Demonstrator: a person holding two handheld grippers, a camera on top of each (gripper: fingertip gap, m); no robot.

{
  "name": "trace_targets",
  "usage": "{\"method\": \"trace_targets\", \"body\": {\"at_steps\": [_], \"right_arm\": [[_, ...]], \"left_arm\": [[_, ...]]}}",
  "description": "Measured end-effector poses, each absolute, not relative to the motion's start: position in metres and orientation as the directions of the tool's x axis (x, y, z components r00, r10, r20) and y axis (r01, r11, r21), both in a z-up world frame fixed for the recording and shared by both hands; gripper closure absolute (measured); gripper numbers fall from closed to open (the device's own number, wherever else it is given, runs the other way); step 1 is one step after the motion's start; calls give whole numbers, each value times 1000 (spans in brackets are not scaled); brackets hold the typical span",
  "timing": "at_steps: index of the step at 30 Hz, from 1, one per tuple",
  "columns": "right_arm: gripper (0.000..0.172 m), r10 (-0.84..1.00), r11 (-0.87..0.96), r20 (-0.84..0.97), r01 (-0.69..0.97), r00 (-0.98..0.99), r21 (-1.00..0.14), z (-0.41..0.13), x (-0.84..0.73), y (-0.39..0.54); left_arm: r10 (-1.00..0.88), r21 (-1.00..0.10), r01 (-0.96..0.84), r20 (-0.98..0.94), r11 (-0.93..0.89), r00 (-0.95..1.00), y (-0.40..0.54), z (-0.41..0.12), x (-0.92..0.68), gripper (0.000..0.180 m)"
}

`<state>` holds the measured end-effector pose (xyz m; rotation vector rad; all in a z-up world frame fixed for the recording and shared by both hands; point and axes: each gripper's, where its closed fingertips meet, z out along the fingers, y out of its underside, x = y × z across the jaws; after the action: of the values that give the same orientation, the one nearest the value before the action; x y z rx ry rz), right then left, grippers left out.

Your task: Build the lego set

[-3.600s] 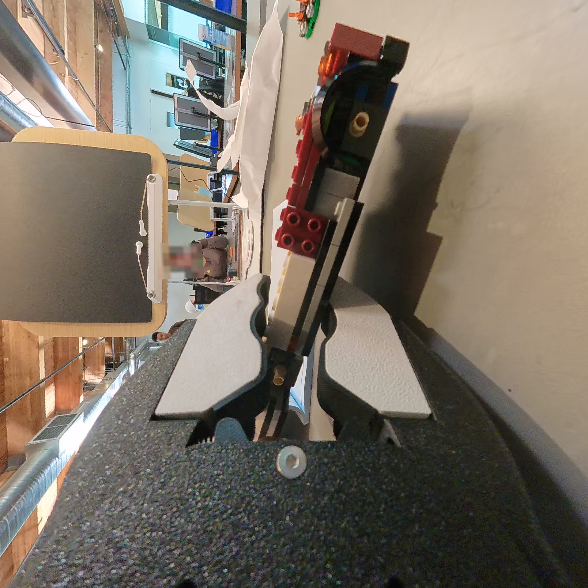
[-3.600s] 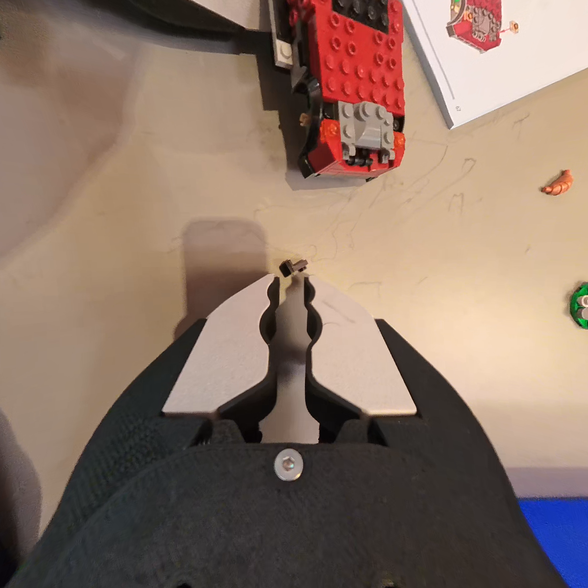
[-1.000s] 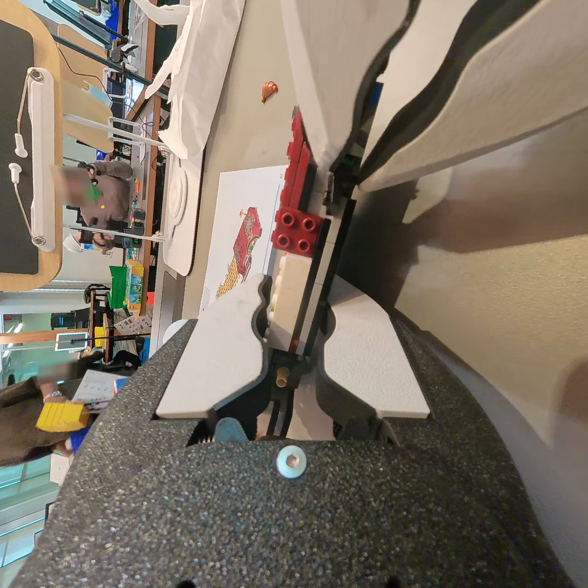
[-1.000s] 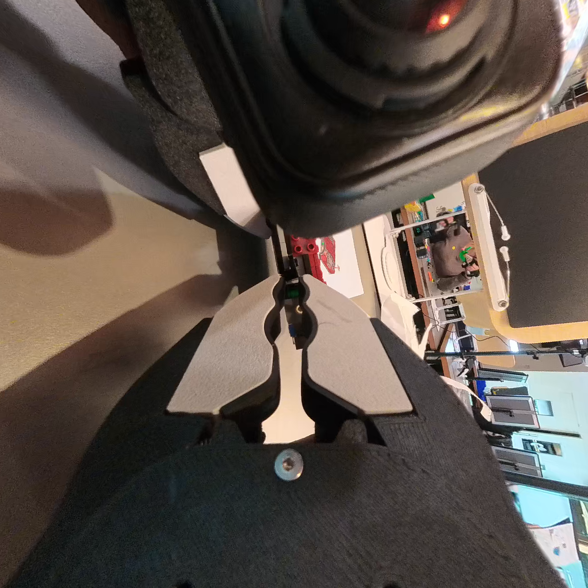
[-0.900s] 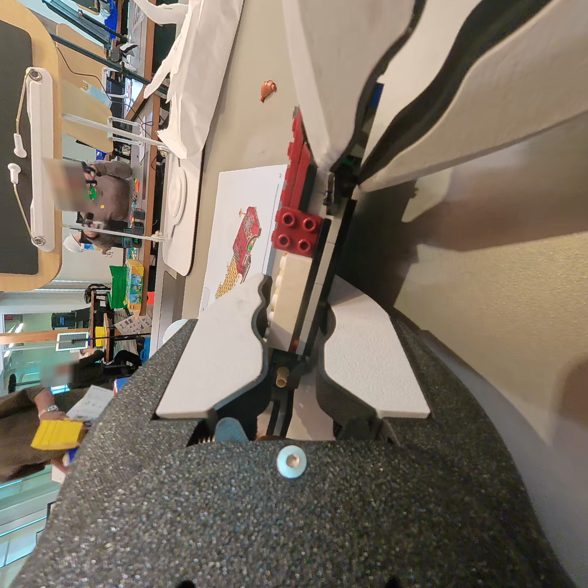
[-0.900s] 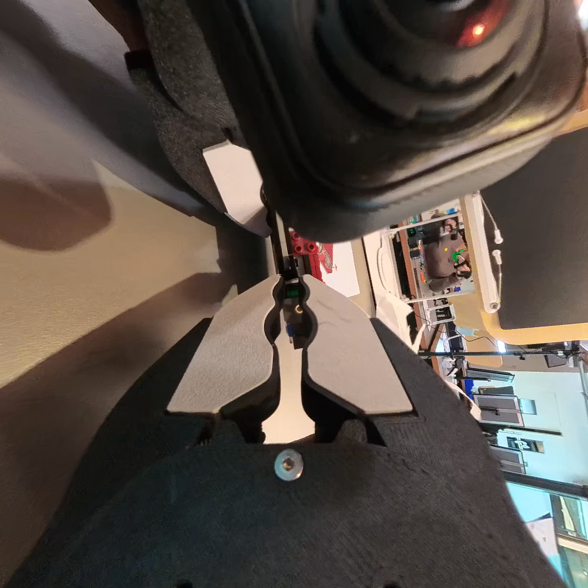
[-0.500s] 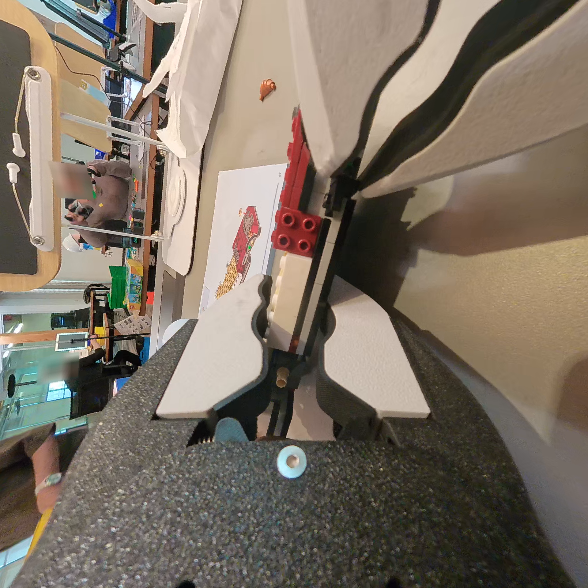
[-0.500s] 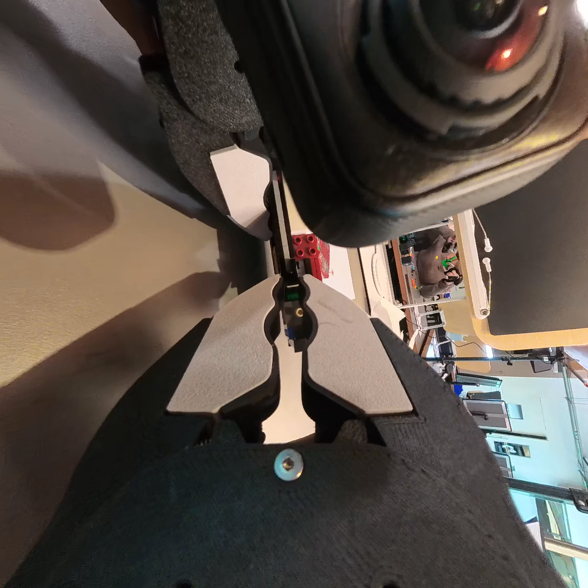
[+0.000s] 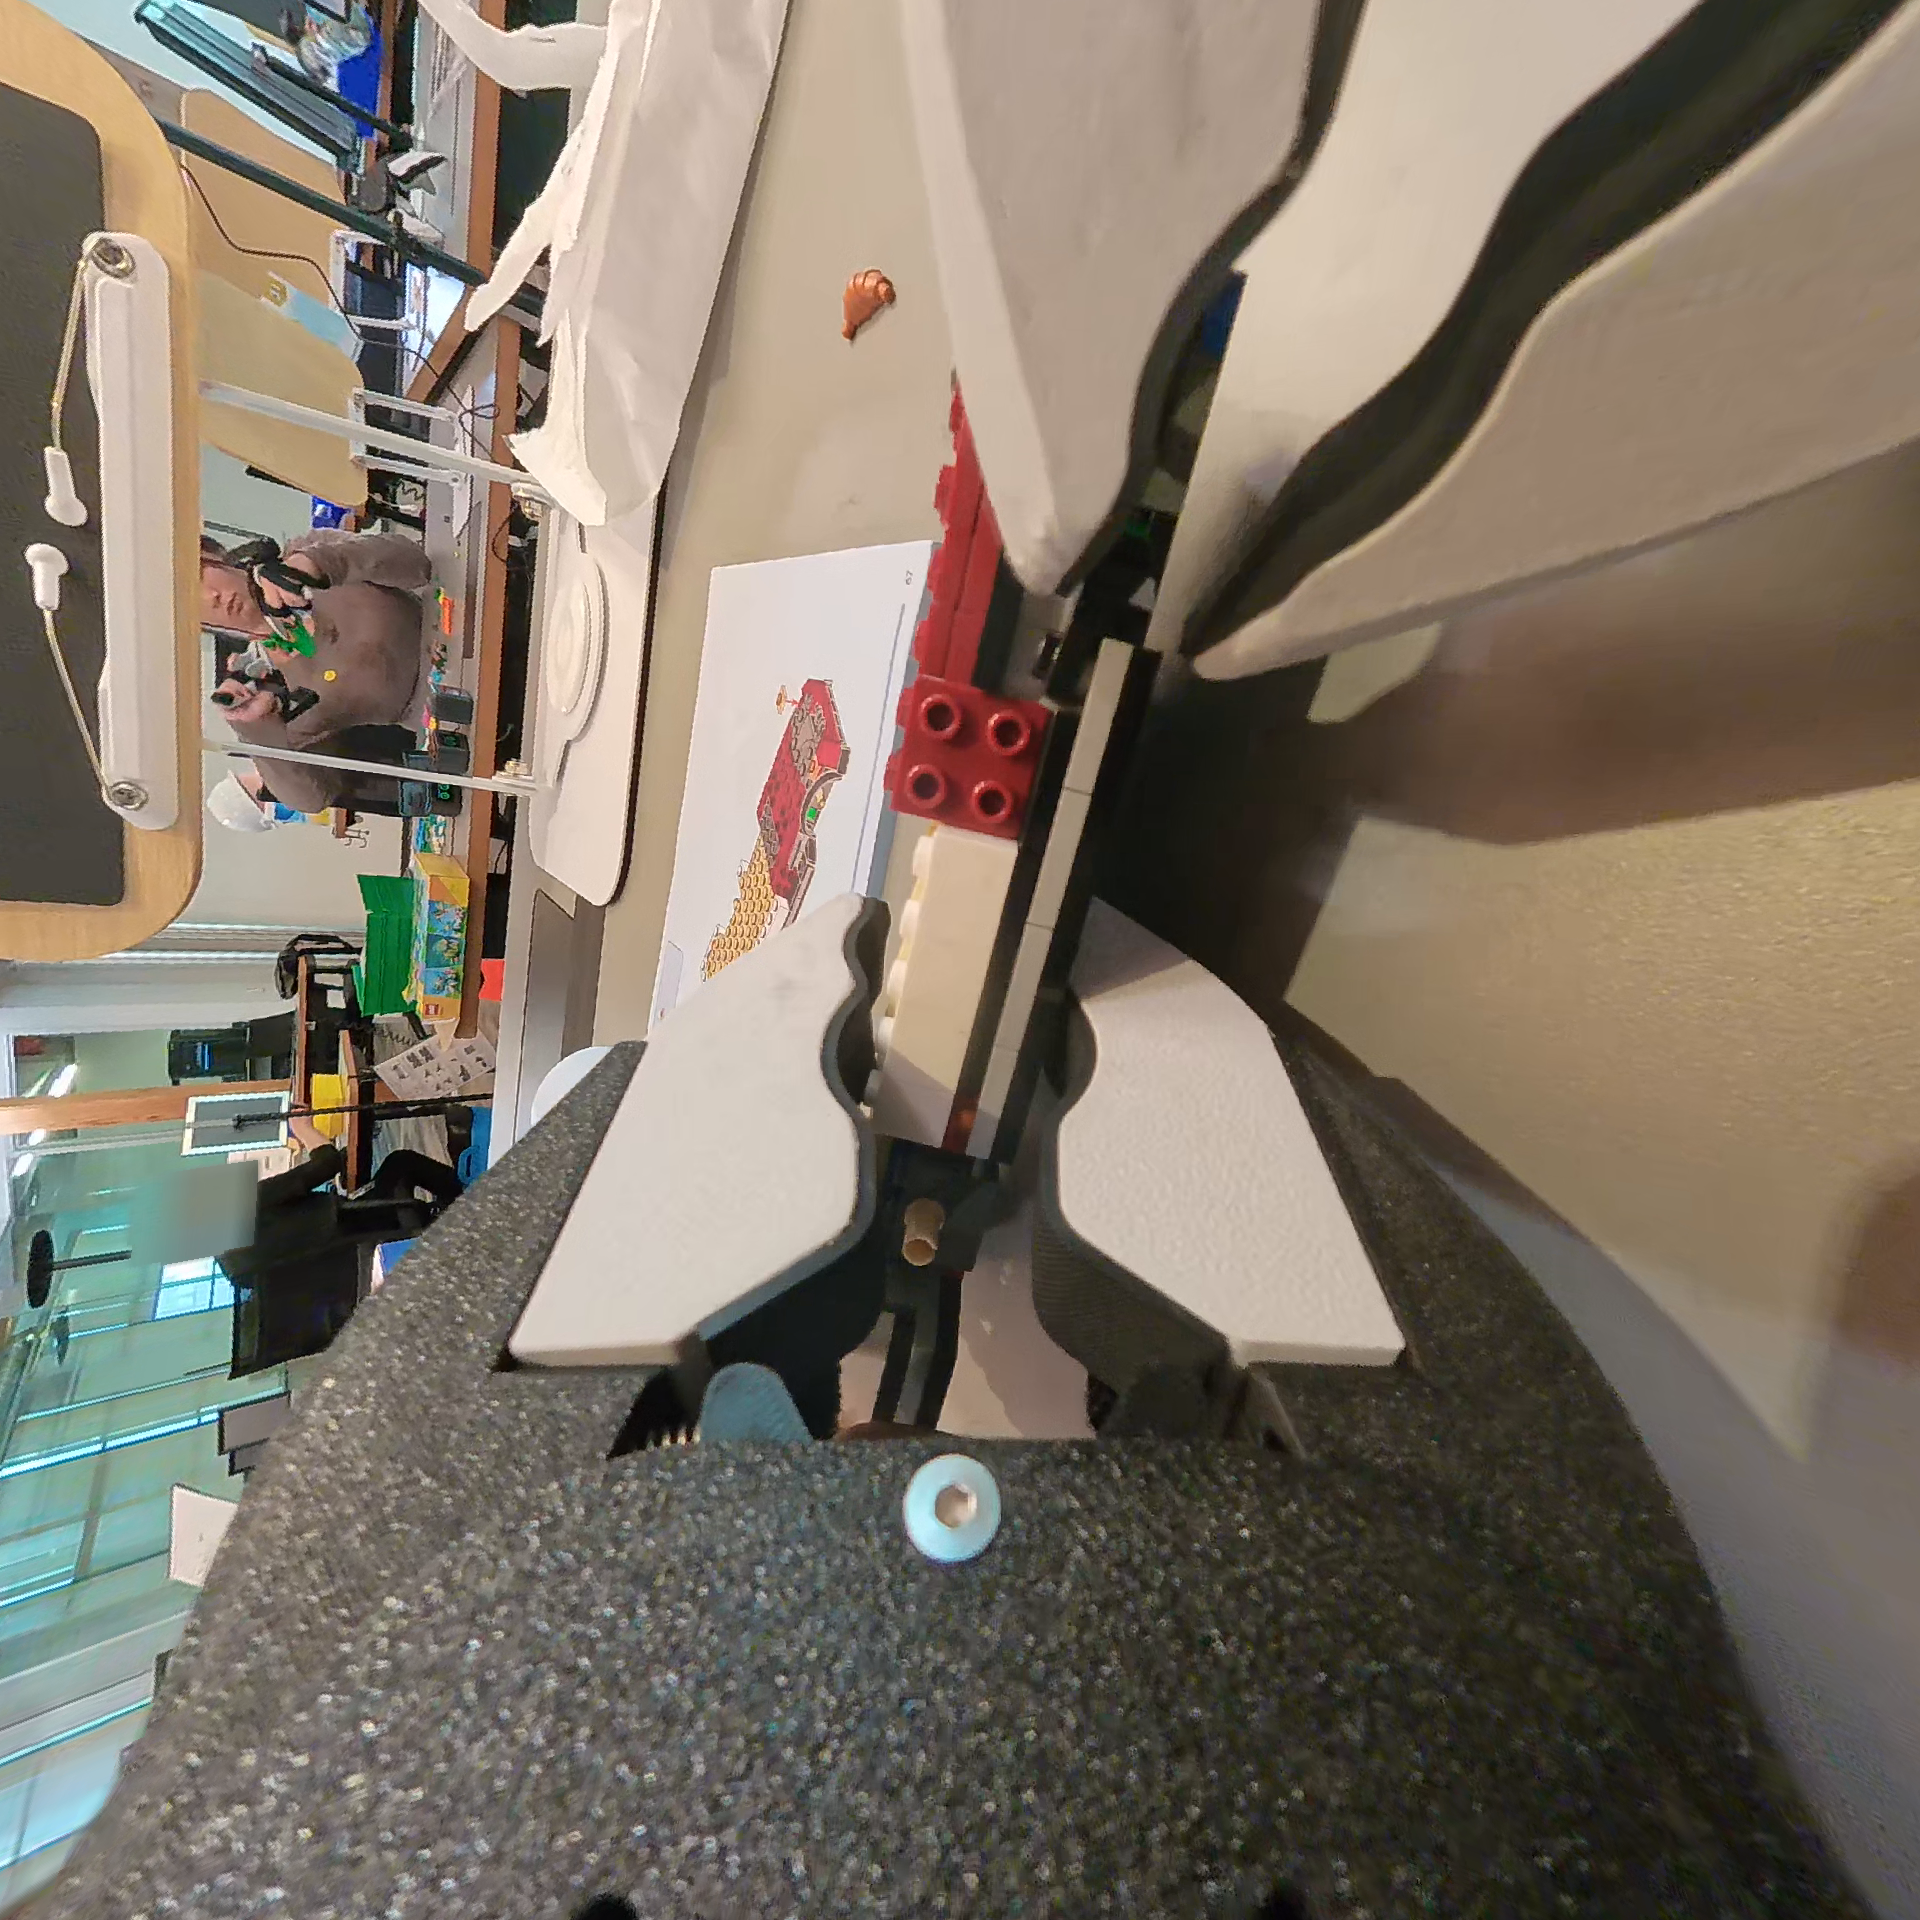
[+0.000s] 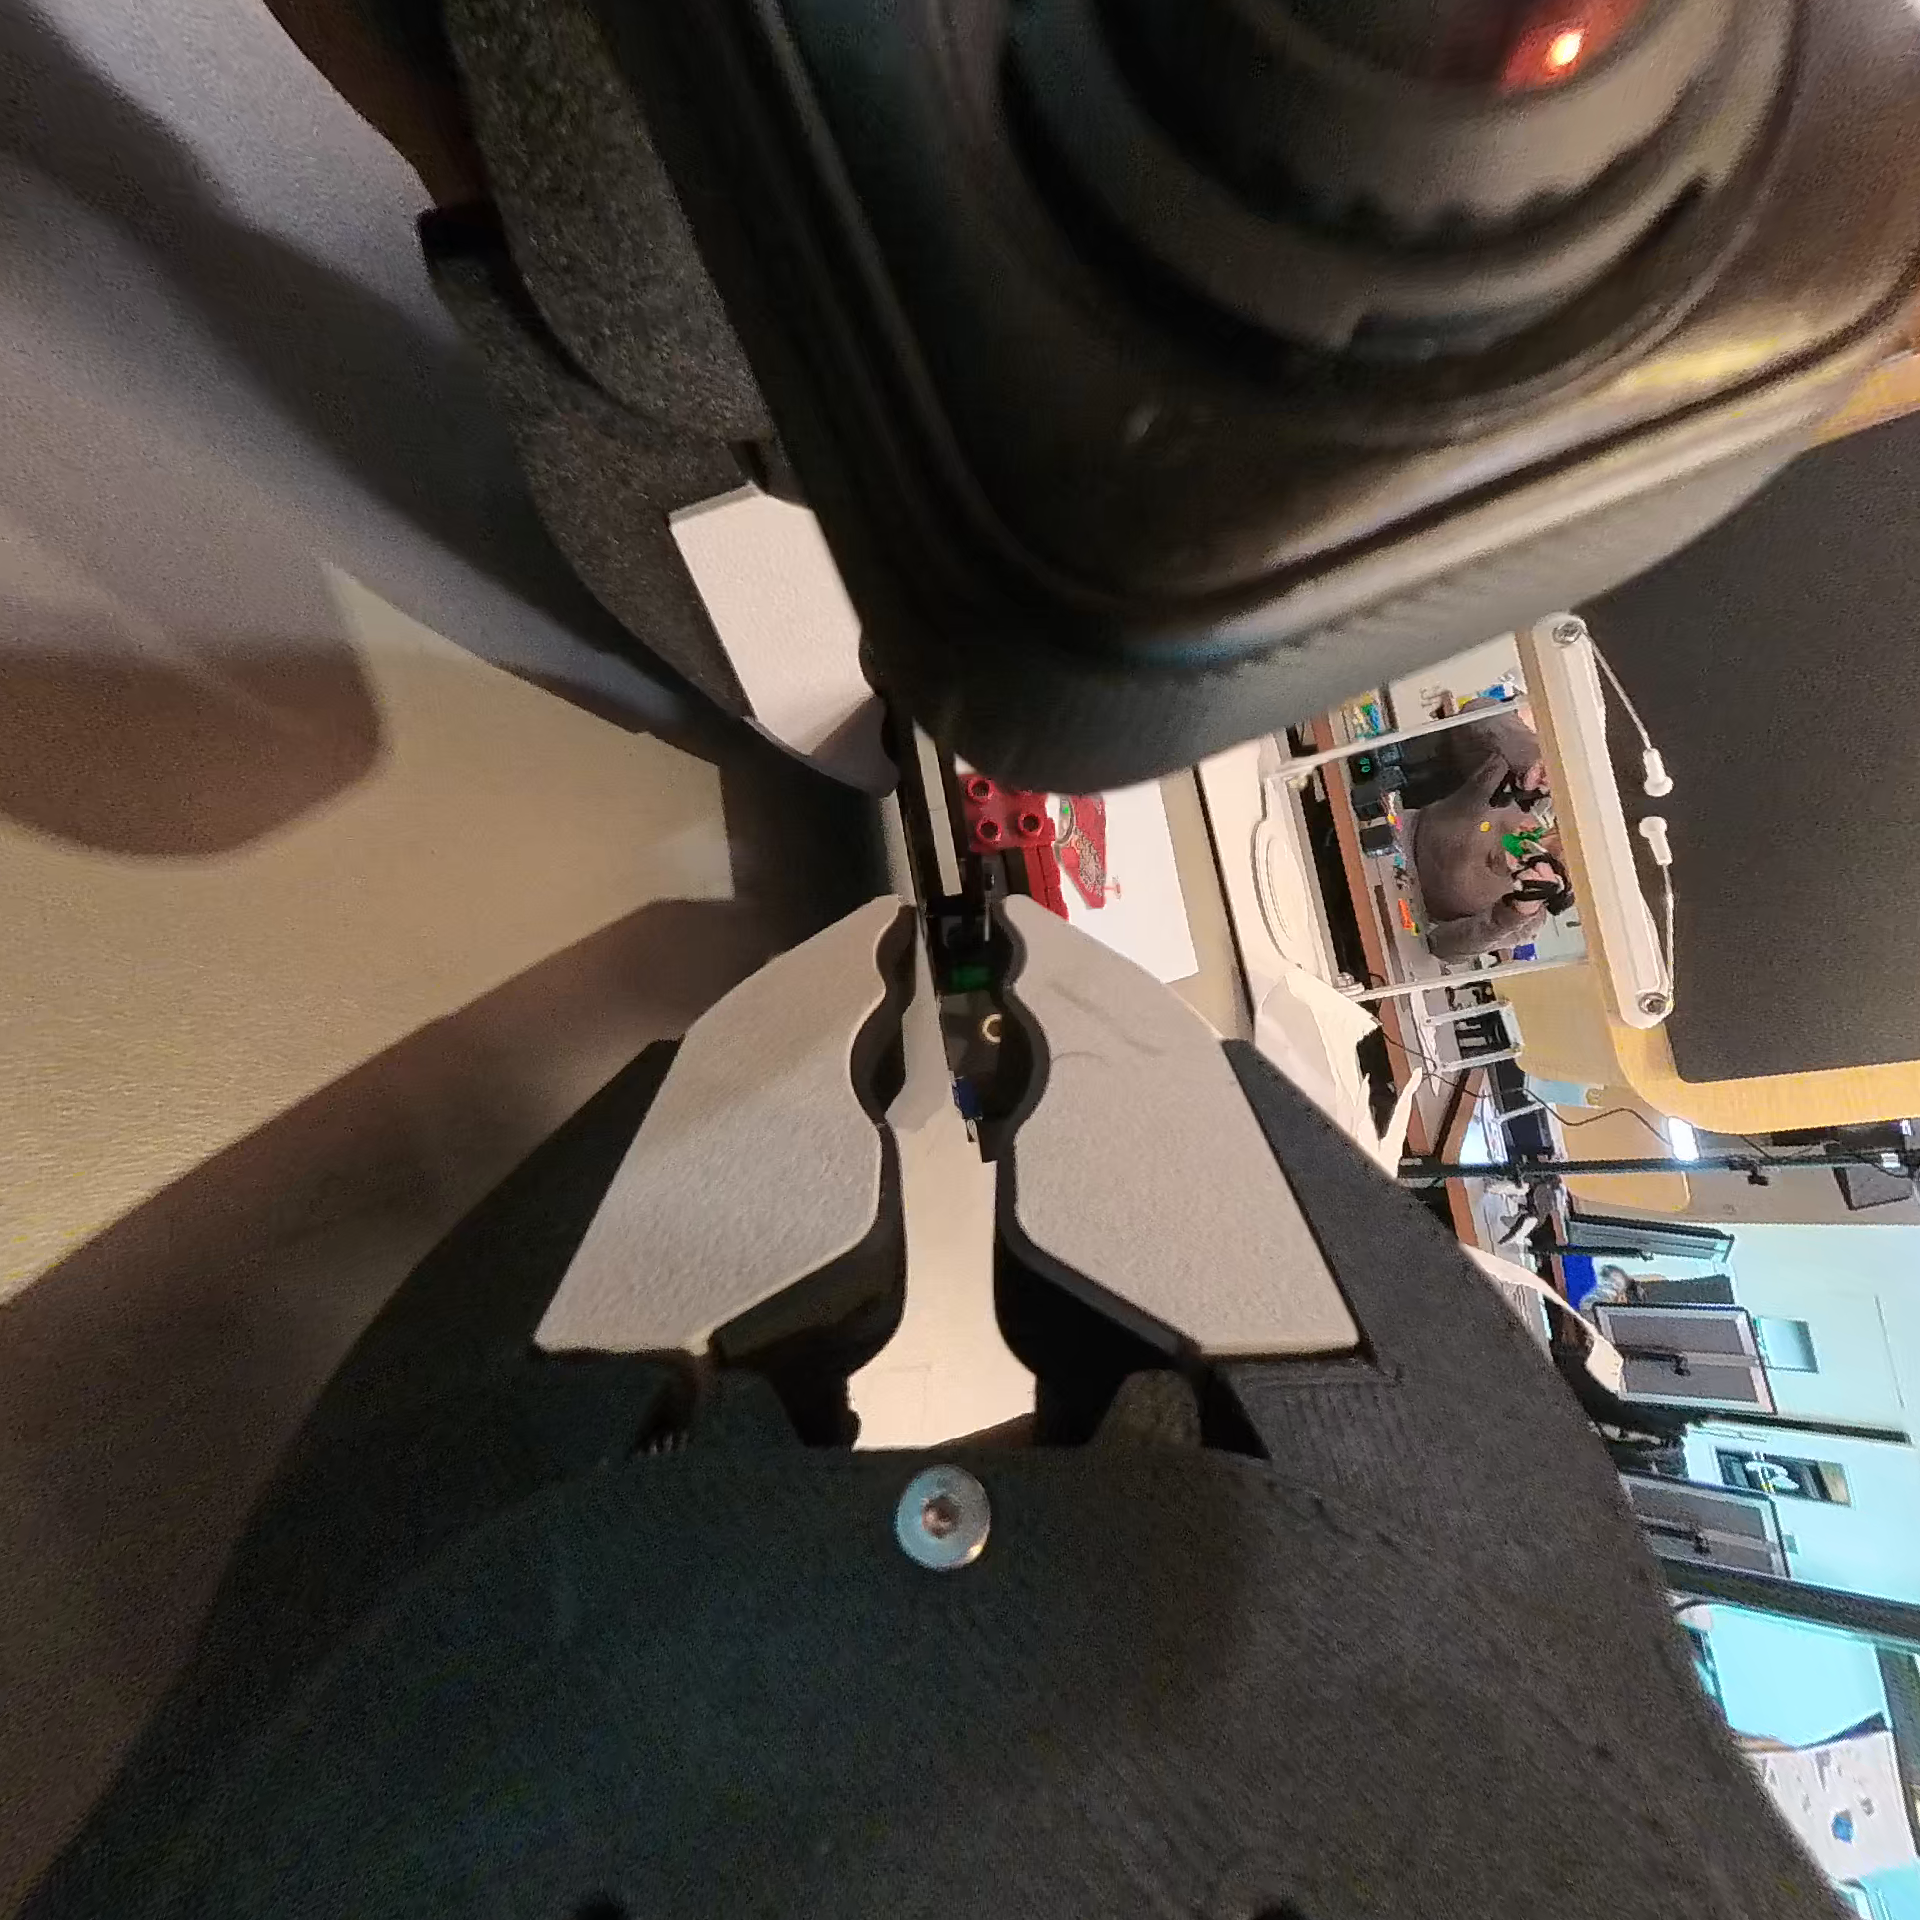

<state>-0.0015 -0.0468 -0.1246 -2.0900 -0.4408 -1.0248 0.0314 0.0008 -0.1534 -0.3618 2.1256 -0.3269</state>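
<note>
My left gripper (image 9: 977, 935) is shut on a brick model turned on its side, the pads pressing its white brick (image 9: 951, 977) and its black and grey plates. A dark red square brick (image 9: 966, 758) sits further along the model. My right gripper (image 10: 956, 914) faces it from the other end. Its fingers (image 10: 790, 1049) stand a little apart on either side of the model's black end part (image 10: 958, 935), without pressing it. The right gripper also shows at the top of the left wrist view (image 9: 1122, 613). The left gripper's body and lens (image 10: 1247, 312) fill the top of the right wrist view.
A white instruction sheet (image 9: 790, 665) lies on the beige table (image 9: 1610, 1039) beside the model. A small orange piece (image 9: 868, 296) and crumpled white paper (image 9: 644, 260) lie farther off. A person (image 9: 332, 644) sits at a distant bench. Spacing between my two grippers at the tips: around 7 centimetres.
My right gripper, earlier over a small black piece on the table and then pinched at the model's end, has spread its fingers a little. The left gripper's hold is unchanged.
</note>
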Motion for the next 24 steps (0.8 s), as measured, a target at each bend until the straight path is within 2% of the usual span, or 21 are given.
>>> {"method": "trace_targets", "body": {"at_steps": [4, 13, 24], "right_arm": [[151, 8, -647, 803, 616, 596, -450, -122, -4, -47], [153, 79, -658, 839, 661, 538, -362, -125, -6, -44], [158, 74, -666, 841, 654, 536, -358, -126, -2, -41]], "left_arm": [[-380, -369, -133, -759, 920, -528, 1, -153, 31, 150], [-351, -336, -127, -780, 933, -518, 0, -152, 30, 151], [-324, -305, -124, -797, 944, -509, 0, -151, 29, 152]]}}
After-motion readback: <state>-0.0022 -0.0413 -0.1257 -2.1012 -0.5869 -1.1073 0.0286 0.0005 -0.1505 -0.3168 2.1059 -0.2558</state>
